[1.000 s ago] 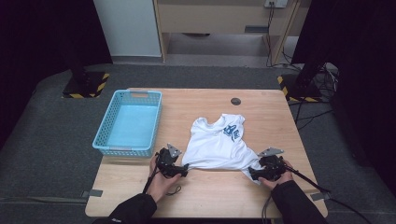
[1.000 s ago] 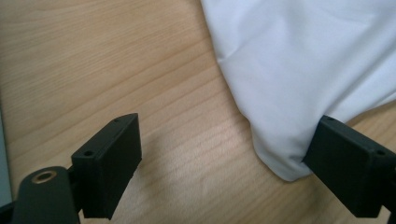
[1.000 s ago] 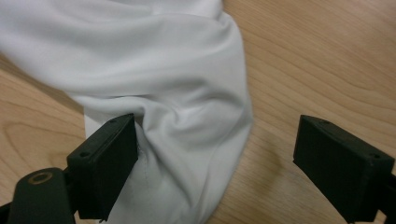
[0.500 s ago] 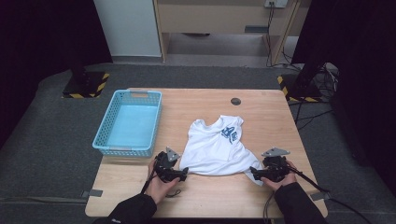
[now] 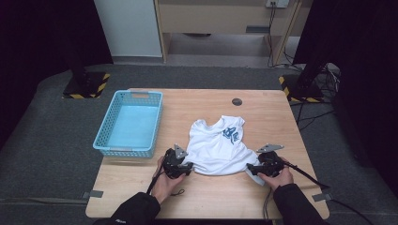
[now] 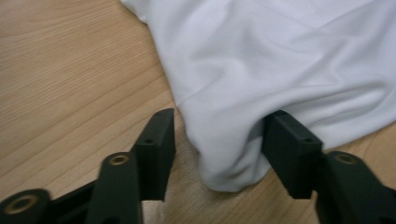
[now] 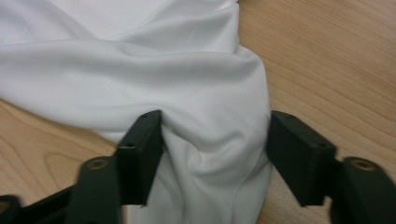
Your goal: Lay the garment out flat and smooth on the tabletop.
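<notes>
Woodgrain table (image 5: 206,197) | soft creased white shirt (image 5: 216,147) | both claws spread

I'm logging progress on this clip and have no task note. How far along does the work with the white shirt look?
Early. Done: the white T-shirt lies on the wooden table, both near corners reached. In hand: the left gripper and right gripper each have a hem corner between open jaws, not clamped. Left: closing, any folding, and probably a move to the blue basket, which holds nothing.
</notes>
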`<state>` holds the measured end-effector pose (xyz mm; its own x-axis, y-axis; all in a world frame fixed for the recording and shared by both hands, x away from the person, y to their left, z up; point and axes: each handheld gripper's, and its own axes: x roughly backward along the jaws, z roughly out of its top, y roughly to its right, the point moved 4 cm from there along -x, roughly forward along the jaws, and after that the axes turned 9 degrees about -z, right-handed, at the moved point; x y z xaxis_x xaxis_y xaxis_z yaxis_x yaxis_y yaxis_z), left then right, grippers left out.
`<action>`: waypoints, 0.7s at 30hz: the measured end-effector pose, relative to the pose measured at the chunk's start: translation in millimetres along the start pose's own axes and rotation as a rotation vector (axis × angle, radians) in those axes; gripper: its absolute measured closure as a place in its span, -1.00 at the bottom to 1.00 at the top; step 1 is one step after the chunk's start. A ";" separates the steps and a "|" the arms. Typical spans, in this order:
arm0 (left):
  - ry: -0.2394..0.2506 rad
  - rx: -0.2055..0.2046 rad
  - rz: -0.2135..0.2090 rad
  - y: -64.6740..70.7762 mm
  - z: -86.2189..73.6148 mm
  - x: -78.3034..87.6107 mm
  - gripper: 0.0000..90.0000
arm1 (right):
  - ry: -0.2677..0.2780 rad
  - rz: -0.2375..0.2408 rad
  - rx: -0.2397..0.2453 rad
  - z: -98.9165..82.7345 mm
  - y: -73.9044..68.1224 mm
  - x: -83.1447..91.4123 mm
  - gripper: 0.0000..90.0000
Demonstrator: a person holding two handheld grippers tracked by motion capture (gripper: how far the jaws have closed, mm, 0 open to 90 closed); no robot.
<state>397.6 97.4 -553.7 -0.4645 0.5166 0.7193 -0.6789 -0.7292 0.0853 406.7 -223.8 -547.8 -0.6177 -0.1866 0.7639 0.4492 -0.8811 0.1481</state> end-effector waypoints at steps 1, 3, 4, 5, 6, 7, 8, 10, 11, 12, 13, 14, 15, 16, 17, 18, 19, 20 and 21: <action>-0.006 0.006 -0.012 0.9 0.3 0.3 0.17 | -0.002 0.015 0.002 -0.3 1.0 0.5 0.05; -0.029 0.011 -0.024 2.4 1.8 1.0 0.36 | -0.011 0.038 0.002 -0.6 2.6 1.0 0.28; -0.039 0.008 -0.025 2.9 3.0 1.2 0.46 | -0.016 0.050 0.004 -0.3 2.8 1.3 0.39; -0.044 0.001 -0.023 3.0 4.2 1.7 0.54 | -0.019 0.062 0.001 0.2 2.7 1.7 0.50; -0.046 -0.004 -0.022 3.1 5.3 2.4 0.62 | -0.025 0.077 -0.003 0.6 2.7 2.2 0.60; -0.044 -0.006 -0.025 3.2 6.7 3.6 0.68 | -0.028 0.086 -0.006 1.2 2.5 2.8 0.71; -0.040 -0.006 -0.031 3.4 8.1 5.2 0.74 | -0.030 0.094 -0.006 1.5 2.4 3.5 0.79; -0.026 -0.002 -0.040 3.7 11.2 8.6 0.80 | -0.038 0.108 -0.009 1.7 2.8 4.5 0.91; -0.017 -0.001 -0.043 3.3 12.3 10.7 0.83 | -0.040 0.110 -0.007 1.8 3.1 5.0 0.92; -0.015 0.001 -0.046 2.7 13.7 12.4 0.84 | -0.039 0.110 -0.004 2.1 3.8 5.6 0.93; -0.002 0.005 -0.047 2.1 15.8 14.1 0.84 | -0.036 0.109 -0.005 2.8 4.6 6.5 0.93; 0.011 0.003 -0.046 0.8 18.4 16.6 0.84 | -0.026 0.105 -0.008 4.2 5.8 7.9 0.94; 0.026 0.005 -0.044 -0.5 21.6 18.9 0.84 | -0.008 0.097 -0.008 6.4 7.1 9.8 0.94; 0.044 0.004 -0.043 -1.9 24.9 21.2 0.84 | 0.011 0.087 -0.012 9.5 8.2 12.1 0.94; 0.071 0.006 -0.039 -3.3 28.1 23.1 0.84 | 0.042 0.079 -0.018 13.1 10.1 13.8 0.94; 0.083 0.007 -0.036 -4.9 30.7 24.3 0.84 | 0.066 0.074 -0.030 16.8 11.8 15.2 0.94; 0.098 0.004 -0.035 -6.1 33.0 24.6 0.83 | 0.089 0.064 -0.035 20.2 13.5 15.9 0.93; 0.113 -0.001 -0.024 -7.4 34.7 24.3 0.80 | 0.109 0.052 -0.041 23.1 14.9 15.8 0.93; 0.122 -0.005 -0.014 -8.8 36.0 22.9 0.78 | 0.122 0.042 -0.047 25.0 16.0 15.0 0.93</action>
<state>413.3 99.5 -513.1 -0.5202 0.5780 0.6287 -0.6886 -0.7194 0.0916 420.8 -229.8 -518.3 -0.6747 -0.2724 0.6860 0.4469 -0.8904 0.0859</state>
